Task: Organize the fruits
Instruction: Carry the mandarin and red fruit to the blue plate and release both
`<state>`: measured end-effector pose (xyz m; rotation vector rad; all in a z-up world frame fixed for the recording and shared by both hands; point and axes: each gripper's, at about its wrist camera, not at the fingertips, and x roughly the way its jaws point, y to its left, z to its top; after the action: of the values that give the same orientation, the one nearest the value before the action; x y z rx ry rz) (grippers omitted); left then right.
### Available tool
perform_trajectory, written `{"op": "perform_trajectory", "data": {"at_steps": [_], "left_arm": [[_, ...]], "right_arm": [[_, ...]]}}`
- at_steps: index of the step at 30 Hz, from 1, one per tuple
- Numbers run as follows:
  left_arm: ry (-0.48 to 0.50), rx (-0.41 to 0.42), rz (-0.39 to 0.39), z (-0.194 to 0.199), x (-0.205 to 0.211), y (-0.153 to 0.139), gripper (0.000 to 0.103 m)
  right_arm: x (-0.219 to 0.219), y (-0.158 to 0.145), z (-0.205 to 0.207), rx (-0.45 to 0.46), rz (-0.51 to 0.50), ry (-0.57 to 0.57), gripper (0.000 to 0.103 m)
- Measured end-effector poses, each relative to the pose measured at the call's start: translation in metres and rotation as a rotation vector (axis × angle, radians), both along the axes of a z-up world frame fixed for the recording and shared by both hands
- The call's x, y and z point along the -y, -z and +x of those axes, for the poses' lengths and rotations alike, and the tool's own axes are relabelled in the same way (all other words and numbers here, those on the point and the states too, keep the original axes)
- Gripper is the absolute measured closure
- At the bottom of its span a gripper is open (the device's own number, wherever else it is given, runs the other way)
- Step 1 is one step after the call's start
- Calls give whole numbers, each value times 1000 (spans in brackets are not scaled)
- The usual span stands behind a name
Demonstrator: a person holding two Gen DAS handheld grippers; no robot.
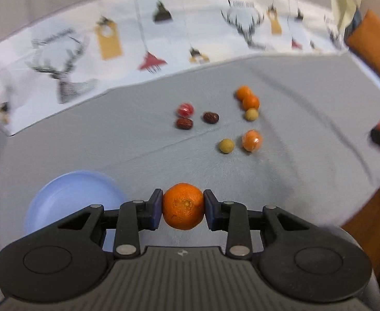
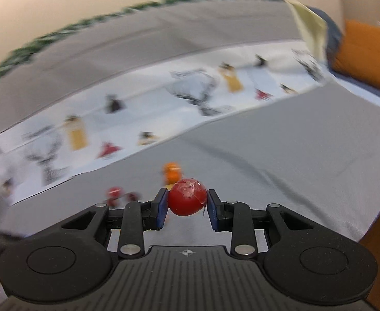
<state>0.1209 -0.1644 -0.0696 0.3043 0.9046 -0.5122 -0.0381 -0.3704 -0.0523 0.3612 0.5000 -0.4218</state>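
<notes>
Your mandarin [image 1: 183, 206], round, orange and dimpled, sits pinched between the left fingers [image 1: 155, 210], lifted off the grey cloth. Your glossy red fruit [image 2: 187, 200], wrapped in clear film, is pinched between the right fingers [image 2: 161, 208]. On the cloth lie three more mandarins [image 1: 250, 102], two yellow-green balls [image 1: 226, 146], two brown dates [image 1: 210, 117] and another red fruit [image 1: 185, 109].

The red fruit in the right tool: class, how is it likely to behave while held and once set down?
The red fruit looks round and glossy, so it would probably roll on the grey cloth. Its clear wrap looks slick, so it might slip between the right tool pads. It seems small and light.
</notes>
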Motion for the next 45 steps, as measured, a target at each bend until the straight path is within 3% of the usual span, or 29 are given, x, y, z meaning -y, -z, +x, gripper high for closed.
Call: {"op": "perform_trajectory", "data": {"at_steps": [6,9,18,33,45], "left_arm": [[-65,59,-33,-74,-82,-49,66],[-103,71,-32,-101,-113,-57,66],[-182,52,-61,-133,-168,-63,66],[-212,101,-109,-143,-184,-78,66],[-223,77,-108,-128,-186,-75,66]], "right_arm": [[-84,-26,-57,9,-7,-169,70],[-121,-30,-74,4,-7,-238,70],[-196,-47,-96,62,-176,-403,70],[-212,-54,-100,71,-223,-440,70],[-209,-49,-87,33,-212,-469,70]]}}
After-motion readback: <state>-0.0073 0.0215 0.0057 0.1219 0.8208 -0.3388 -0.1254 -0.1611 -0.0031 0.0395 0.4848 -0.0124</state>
